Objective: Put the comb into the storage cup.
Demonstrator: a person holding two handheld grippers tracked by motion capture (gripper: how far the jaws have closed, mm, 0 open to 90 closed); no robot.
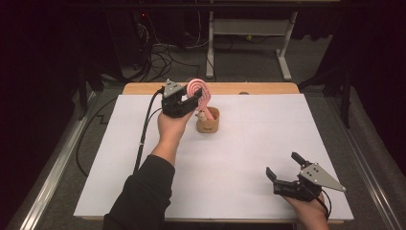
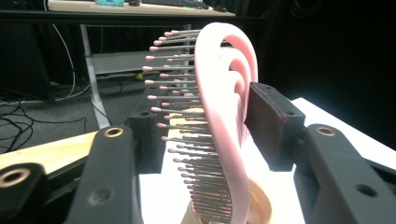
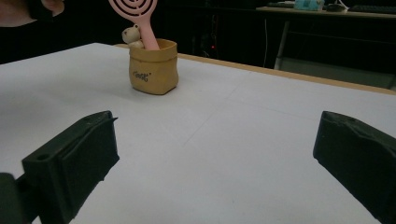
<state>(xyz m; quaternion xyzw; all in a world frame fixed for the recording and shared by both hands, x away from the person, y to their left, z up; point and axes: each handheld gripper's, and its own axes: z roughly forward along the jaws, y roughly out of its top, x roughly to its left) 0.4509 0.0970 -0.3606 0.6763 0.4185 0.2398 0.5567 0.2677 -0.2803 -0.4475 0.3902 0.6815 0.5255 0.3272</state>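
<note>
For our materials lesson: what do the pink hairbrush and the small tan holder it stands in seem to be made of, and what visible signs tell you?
Pink hairbrush: likely moulded plastic, smooth with a slight sheen; thin stiff bristles with rounded pink tips, metal or plastic unclear.
Tan holder: shaped like a soft bag with a rolled rim and matte surface, possibly kraft-style paper or fabric, perhaps ceramic made to imitate it.

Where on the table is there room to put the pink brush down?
Most of the white sheet is bare: the wide middle between the pot and the right gripper, and the far right side. It is crowded only at the pot, where the left gripper holds the brush.
</note>
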